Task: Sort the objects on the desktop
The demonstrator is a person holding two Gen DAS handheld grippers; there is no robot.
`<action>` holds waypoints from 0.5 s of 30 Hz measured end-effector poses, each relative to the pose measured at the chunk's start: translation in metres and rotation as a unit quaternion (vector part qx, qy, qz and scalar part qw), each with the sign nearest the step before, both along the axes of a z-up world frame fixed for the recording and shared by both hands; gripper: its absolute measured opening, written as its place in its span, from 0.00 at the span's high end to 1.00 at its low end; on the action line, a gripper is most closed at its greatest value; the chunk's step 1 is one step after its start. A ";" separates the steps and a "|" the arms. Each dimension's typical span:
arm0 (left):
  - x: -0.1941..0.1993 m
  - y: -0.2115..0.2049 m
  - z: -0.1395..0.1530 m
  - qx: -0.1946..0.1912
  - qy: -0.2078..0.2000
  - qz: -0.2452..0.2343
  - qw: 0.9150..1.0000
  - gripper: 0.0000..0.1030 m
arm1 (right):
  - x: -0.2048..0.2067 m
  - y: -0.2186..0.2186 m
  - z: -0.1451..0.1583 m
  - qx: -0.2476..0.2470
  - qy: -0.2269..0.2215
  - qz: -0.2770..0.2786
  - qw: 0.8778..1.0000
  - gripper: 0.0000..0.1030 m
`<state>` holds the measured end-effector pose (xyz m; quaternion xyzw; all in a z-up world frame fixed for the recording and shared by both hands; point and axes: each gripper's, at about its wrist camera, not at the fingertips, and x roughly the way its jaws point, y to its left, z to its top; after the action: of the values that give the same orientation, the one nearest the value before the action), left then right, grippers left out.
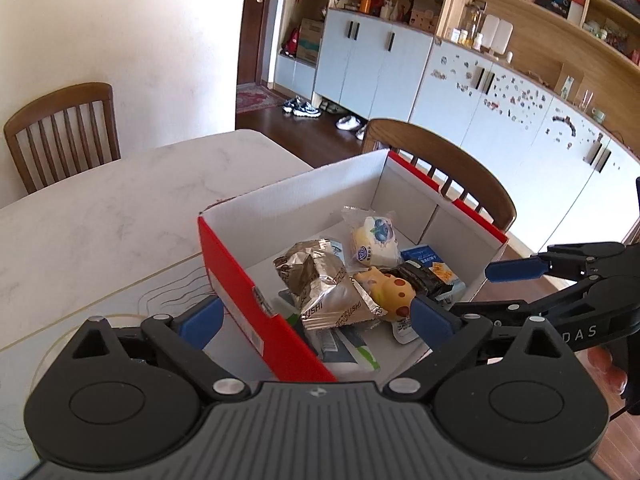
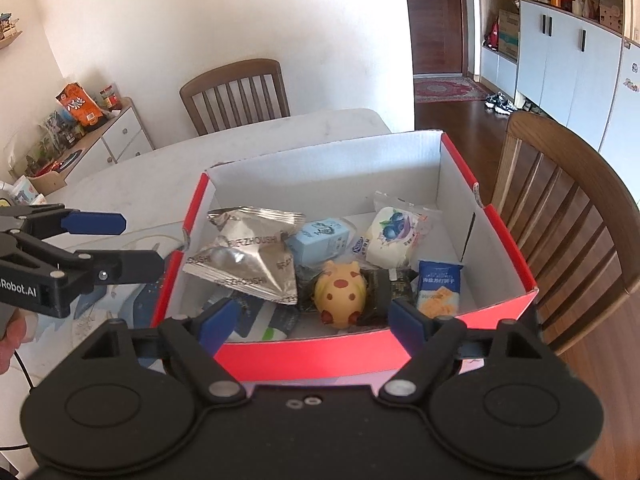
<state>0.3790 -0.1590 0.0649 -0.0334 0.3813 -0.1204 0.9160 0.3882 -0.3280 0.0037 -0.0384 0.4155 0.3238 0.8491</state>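
Note:
A red cardboard box [image 1: 244,292] [image 2: 320,354] with white inside stands on the white table. In it lie silver foil packets [image 1: 320,280] [image 2: 248,256], a yellow spotted toy [image 1: 390,290] [image 2: 340,294], a blueberry bread pack [image 1: 374,240] [image 2: 394,236], a blue cracker pack [image 2: 438,288] and a light blue carton [image 2: 324,240]. My left gripper [image 1: 316,320] is open, astride the box's near left wall. My right gripper [image 2: 316,320] is open over the box's near wall. Both are empty. Each shows in the other's view, the right gripper [image 1: 516,272] and the left gripper [image 2: 96,222].
Wooden chairs stand at the table's far side [image 2: 236,92] and right of the box [image 2: 568,200]. A printed mat [image 1: 120,300] lies under the box's left side. A low cabinet with snacks [image 2: 80,120] stands far left. White cupboards [image 1: 480,92] line the far wall.

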 end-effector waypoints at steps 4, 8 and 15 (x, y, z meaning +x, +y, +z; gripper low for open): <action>-0.014 0.007 0.005 -0.008 -0.012 -0.003 1.000 0.03 | -0.010 0.003 0.003 0.002 -0.005 -0.004 1.000 0.19; -0.026 0.013 0.006 -0.010 -0.013 -0.009 1.000 0.03 | -0.020 0.006 0.006 0.004 -0.009 -0.010 1.000 0.19; -0.047 0.025 0.005 -0.013 -0.016 -0.015 1.000 0.03 | -0.040 0.012 0.009 0.009 -0.012 -0.026 1.000 0.18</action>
<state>0.3324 -0.1339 0.0694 -0.0379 0.3655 -0.1392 0.9196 0.3487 -0.3160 0.0132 -0.0242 0.4032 0.3052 0.8624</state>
